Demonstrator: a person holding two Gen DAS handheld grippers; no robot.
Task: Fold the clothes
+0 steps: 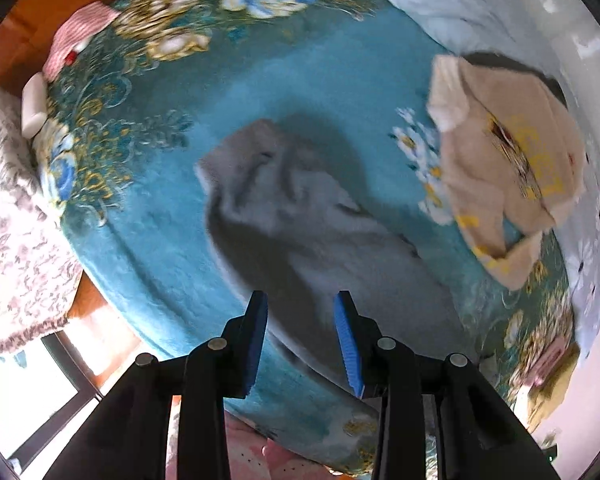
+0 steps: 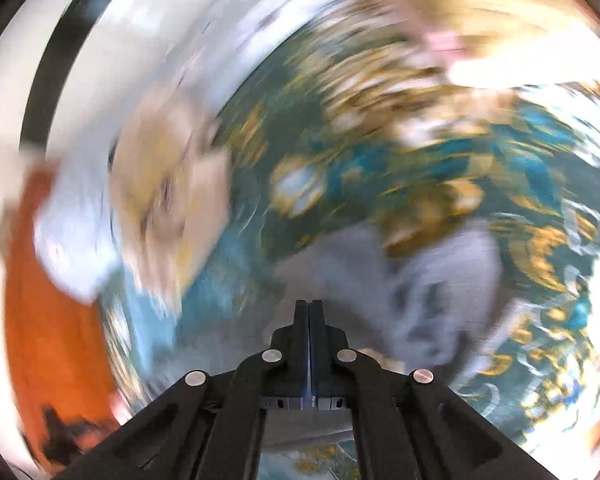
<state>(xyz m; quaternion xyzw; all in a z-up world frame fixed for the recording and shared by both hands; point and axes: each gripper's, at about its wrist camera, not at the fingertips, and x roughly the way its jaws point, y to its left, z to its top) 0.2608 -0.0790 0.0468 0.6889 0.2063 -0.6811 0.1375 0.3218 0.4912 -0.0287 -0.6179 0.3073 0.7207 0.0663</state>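
The rumpled grey fabric garment lay on the teal flowered bed blanket, directly ahead of the released left gripper, its long axis running near-right to far-left. The right gripper, clenched apparently on nothing, blurred nearby.

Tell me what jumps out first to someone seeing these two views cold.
A crumpled grey garment lies mid-bed on a teal floral blanket, right ahead of the open left gripper. A beige printed top sits near the blanket's edge beyond it. The right wrist view is heavily smeared by motion; its right gripper is shut, seemingly empty.
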